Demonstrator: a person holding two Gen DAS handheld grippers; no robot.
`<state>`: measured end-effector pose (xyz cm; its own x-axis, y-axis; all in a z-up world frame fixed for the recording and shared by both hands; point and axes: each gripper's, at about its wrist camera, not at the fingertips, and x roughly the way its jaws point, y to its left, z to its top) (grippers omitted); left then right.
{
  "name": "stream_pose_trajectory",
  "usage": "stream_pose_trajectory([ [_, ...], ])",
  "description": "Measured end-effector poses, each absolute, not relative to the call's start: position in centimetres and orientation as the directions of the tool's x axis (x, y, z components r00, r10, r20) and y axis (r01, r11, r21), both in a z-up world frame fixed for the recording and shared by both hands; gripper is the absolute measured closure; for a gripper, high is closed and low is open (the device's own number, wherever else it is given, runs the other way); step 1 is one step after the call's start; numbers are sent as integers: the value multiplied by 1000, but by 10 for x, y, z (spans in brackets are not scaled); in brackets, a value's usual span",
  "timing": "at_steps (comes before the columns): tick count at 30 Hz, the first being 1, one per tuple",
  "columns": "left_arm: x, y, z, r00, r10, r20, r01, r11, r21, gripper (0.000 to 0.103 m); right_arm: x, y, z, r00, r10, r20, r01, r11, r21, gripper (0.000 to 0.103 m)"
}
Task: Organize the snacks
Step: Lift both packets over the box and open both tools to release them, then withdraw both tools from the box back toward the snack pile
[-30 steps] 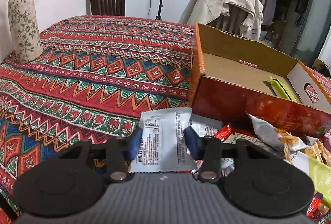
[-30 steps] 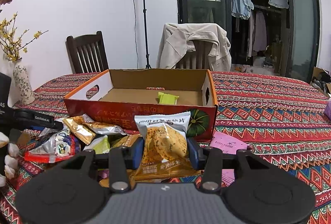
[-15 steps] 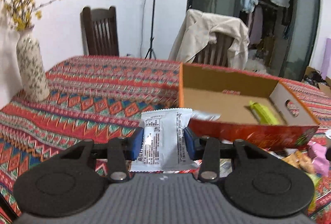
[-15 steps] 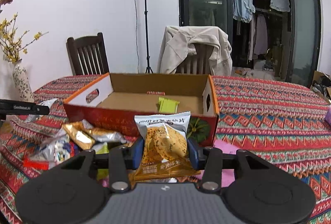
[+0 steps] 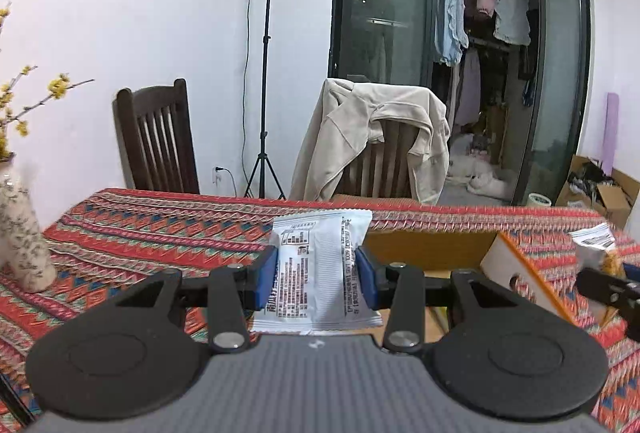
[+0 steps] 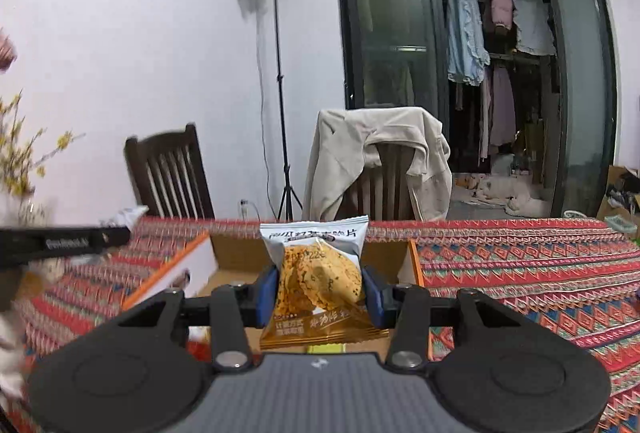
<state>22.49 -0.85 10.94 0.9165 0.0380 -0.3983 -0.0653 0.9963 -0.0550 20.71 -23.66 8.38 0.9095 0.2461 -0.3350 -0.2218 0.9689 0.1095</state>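
Carrying one packet apiece, both grippers sit raised in front of the open orange-rimmed cardboard box [image 6: 412, 265] at mid-frame, which I judge is where the snacks are meant to go. The left gripper [image 5: 316, 273] has its blue-padded fingers [image 5: 267, 275] closed on a white foil snack packet with black print on its back [image 5: 318, 269], pinched at both side edges so it stands upright at the centre of the left wrist view, clear of the red patterned worktop [image 5: 140, 233]. The right gripper [image 6: 318, 291] grips a white and gold crisp packet picturing round crackers [image 6: 318, 281] the same way, at the centre of its own view; holding by the sides probably keeps each packet flat and easy to drop in.

Counted: two grippers, two held packets, one box. The right gripper and its packet also show at the right edge of the left wrist view, and the left gripper enters as a dark bar at middle left of the right wrist view. Two wooden chairs stand behind the worktop, one draped with a beige jacket [image 5: 372, 137]; one light stand [image 5: 264, 73]; one floral vase [image 5: 20, 233] at lower left
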Motion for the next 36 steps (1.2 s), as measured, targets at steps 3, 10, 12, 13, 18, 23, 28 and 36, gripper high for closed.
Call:
stream_pose_trajectory([
  [3,245,-16,105,914,42,-404,-72,996,-59,60,227,-232,84,910,248,-331,-221,968,119,59],
  [10,285,-18,79,903,71,-423,-99,994,-46,60,276,-220,66,912,226,-343,-200,974,110,59],
  [12,286,-16,71,901,92,-425,-121,992,-43,60,284,-220,50,907,235,-348,-208,971,116,59],
  [13,287,-14,68,898,86,-430,-116,992,-44,60,289,-219,44,898,238,-369,-211,971,113,59],
  [18,287,-13,64,905,59,-421,-75,997,-22,60,300,-222,35,880,241,-409,-202,970,137,59],
  [23,288,-14,56,892,58,-449,-77,997,-24,49,301,-218,31,858,252,-448,-211,967,141,55],
  [28,276,-12,61,919,55,-389,-86,994,-61,0,298,-217,31,866,244,-437,-208,969,129,1],
  [36,278,-11,61,913,59,-403,-92,994,-64,0,299,-221,29,865,224,-450,-178,974,143,0],
])
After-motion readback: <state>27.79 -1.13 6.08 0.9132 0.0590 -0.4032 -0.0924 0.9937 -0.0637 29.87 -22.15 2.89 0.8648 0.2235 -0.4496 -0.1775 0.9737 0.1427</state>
